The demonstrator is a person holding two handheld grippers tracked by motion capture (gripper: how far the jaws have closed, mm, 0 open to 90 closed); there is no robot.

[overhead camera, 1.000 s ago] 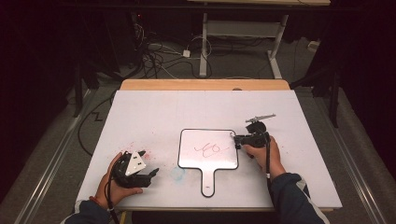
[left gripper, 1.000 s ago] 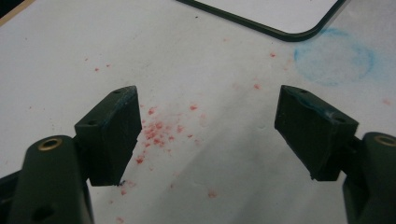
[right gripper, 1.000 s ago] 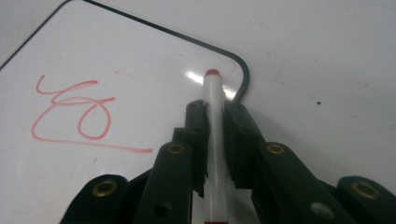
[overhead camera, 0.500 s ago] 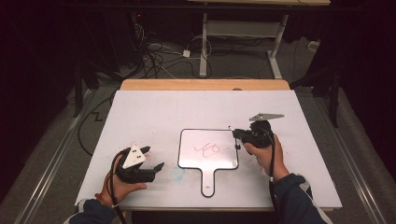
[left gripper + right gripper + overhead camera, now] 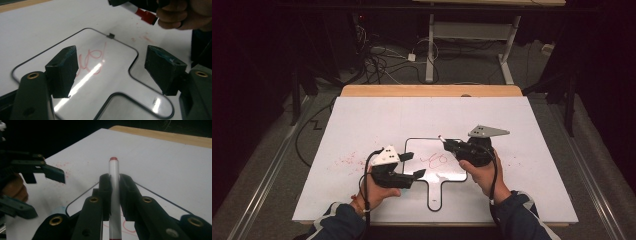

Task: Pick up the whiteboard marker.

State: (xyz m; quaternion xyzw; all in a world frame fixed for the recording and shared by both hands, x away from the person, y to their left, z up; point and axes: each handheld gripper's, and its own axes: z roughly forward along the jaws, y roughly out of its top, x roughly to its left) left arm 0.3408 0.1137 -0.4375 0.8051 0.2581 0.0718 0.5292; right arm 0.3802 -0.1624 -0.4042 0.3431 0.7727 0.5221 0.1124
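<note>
The right gripper (image 5: 451, 145) clamps a red marker (image 5: 114, 195) between its closed jaws, above the right half of the small whiteboard (image 5: 422, 150). The whiteboard lies flat near the table's (image 5: 362, 115) front edge, handle toward the person, with red scribble on it. The left gripper (image 5: 413, 165) hovers over the board's left edge; its jaws have just been closing slightly but stand wide with nothing between them.

Your left gripper (image 5: 409, 165): black body, white plate on top, black cable. Your right gripper (image 5: 447, 143): grey three-cornered plate, brass-ringed screw holes. Your sleeves (image 5: 522, 215): dark blue, light stripes.
</note>
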